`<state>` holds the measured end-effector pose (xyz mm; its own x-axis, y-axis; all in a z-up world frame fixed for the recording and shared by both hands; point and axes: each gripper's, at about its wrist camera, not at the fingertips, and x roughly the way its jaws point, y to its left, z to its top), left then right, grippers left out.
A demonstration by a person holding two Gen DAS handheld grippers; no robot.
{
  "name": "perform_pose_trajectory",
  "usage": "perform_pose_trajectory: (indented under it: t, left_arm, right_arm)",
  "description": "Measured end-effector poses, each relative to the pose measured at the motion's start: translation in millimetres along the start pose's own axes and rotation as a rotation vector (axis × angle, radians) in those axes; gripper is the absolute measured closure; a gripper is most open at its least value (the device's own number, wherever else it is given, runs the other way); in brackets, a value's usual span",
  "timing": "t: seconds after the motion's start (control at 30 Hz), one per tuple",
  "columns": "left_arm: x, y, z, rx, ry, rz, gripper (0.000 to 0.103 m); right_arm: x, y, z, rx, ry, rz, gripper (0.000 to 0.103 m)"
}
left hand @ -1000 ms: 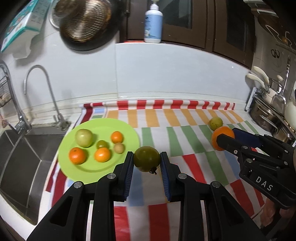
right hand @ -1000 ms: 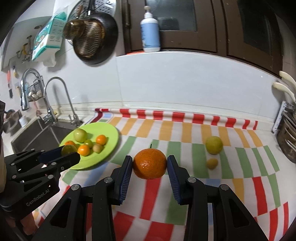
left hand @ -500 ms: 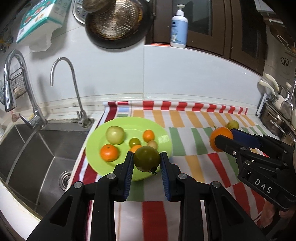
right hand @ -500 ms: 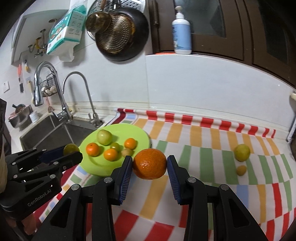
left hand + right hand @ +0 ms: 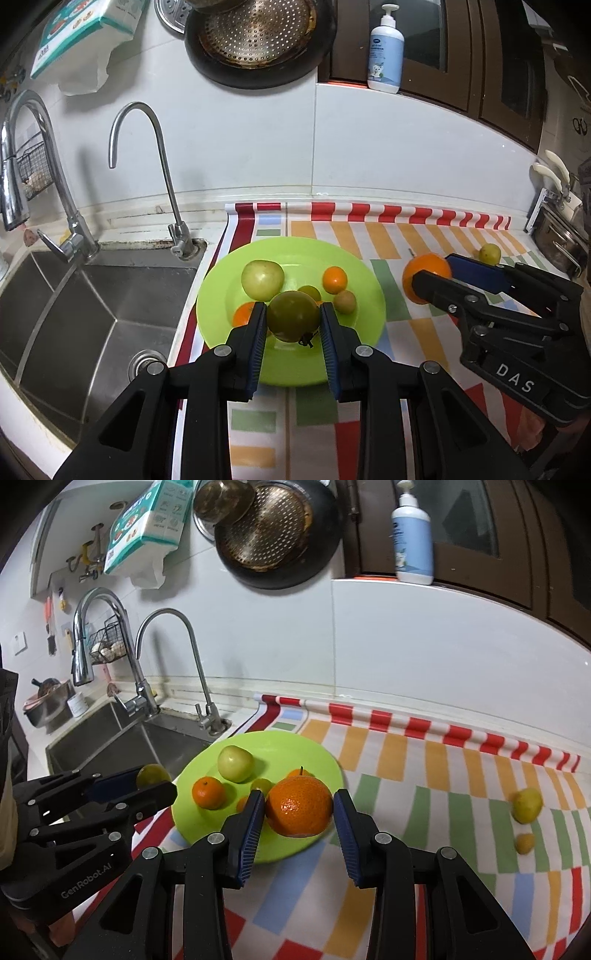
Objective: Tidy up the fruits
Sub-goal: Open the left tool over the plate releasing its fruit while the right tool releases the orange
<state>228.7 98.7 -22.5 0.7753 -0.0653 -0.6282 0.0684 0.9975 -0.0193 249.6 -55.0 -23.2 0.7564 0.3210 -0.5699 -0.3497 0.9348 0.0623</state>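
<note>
The counter (image 5: 424,332) under its striped cloth carries the green plate (image 5: 354,266) just beside the sink (image 5: 74,295), and that plate is what your next move turns on. It lies straight ahead of and below both grippers, with five fruits already crowding its far half and the near half bare.

Your left gripper (image 5: 293,325) is clamped on a dark green tomato (image 5: 293,314) and looks to hang over the plate's near half, so it seems the nearer of the two to a drop. Your right gripper (image 5: 299,808) is closed on the large orange (image 5: 299,805) and appears to sit over the plate's right edge.

Two small yellow-green fruits (image 5: 526,805) still lie on the cloth well off to the right.
</note>
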Motion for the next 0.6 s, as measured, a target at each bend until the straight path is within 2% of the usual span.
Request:
perform_pose_trajectory:
  t: [0.6]
  left_arm:
    - [69.8, 13.7, 12.2, 0.022, 0.052, -0.056, 0.074]
  right_arm:
    - [86.8, 6.5, 21.9, -0.066, 0.088, 0.059, 0.063]
